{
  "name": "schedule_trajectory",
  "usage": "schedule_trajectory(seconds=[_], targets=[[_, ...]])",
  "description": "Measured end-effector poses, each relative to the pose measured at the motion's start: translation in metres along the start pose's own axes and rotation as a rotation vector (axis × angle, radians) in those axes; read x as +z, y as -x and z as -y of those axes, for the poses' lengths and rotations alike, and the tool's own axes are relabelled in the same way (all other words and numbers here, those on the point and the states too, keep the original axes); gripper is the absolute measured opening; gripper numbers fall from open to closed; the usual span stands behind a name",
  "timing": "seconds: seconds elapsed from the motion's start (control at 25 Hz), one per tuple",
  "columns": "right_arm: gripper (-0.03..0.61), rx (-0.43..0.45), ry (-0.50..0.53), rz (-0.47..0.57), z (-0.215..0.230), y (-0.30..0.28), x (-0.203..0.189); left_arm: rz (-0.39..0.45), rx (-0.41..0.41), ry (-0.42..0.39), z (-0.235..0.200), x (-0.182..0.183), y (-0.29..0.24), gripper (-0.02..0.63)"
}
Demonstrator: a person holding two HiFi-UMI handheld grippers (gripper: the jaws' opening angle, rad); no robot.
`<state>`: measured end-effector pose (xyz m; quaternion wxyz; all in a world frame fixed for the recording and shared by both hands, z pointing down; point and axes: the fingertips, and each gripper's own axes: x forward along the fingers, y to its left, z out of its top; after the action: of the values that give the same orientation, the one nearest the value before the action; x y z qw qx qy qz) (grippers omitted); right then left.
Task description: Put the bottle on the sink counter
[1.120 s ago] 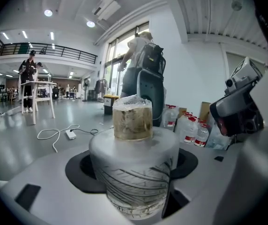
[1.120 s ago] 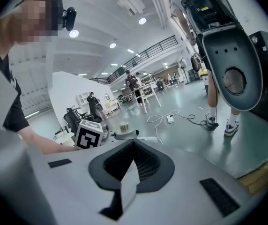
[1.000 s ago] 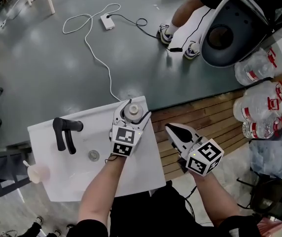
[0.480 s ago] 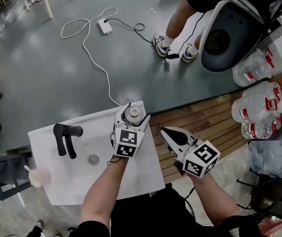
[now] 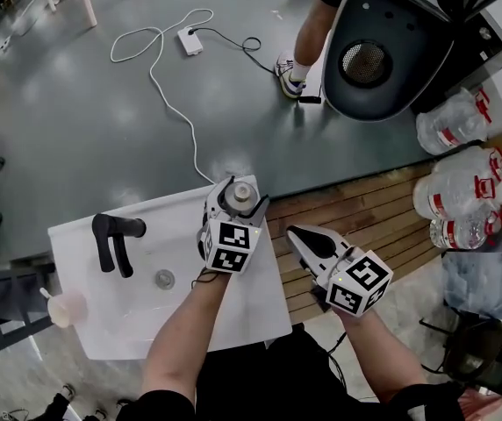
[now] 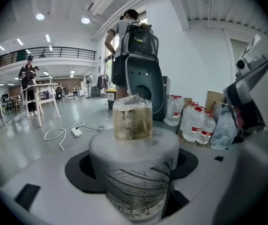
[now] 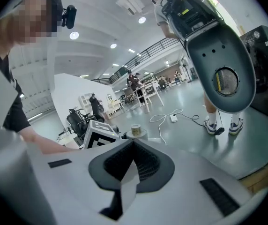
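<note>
— Head view first: where is the bottle?
— The bottle [image 5: 240,191] is over the far right corner of the white sink worktop [image 5: 253,298], clamped in the left hand-held gripper [image 5: 236,202]. It stands upright: its long axis runs vertically and its cap faces up at the camera. I cannot tell whether its base touches the worktop.
— And the other one?
— The right hand-held gripper [image 5: 302,237] is off the worktop's right edge, over the wooden planks [image 5: 391,207], jaws together. The black tap [image 5: 111,239] is well apart, on the left side.
— Left gripper view?
— The bottle [image 6: 133,170] fills the middle, its ribbed body gripped from both sides, and the cap [image 6: 132,118] points straight up.
— Right gripper view?
— Jaws shut on each other, nothing between them. Beyond them the bottle's cap [image 7: 136,130] shows small and upright, just beside the left one's marker cube [image 7: 99,134].
</note>
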<state>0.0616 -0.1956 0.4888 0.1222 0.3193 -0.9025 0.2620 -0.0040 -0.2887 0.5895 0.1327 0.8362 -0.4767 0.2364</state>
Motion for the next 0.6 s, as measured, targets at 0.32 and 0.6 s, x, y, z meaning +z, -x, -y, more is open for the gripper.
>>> schedule_trajectory(seconds=[0.32,0.6], targets=[[0.014,-0.018,-0.011,-0.004,0.008,0.011,-0.008,-0.024,0.006,-0.007,0.0,-0.004,-0.001,0.354],[0.014,-0.022,-0.014,0.0,0.009,0.017,-0.006,-0.027,0.005,-0.009,0.001,-0.003,-0.002,0.354]])
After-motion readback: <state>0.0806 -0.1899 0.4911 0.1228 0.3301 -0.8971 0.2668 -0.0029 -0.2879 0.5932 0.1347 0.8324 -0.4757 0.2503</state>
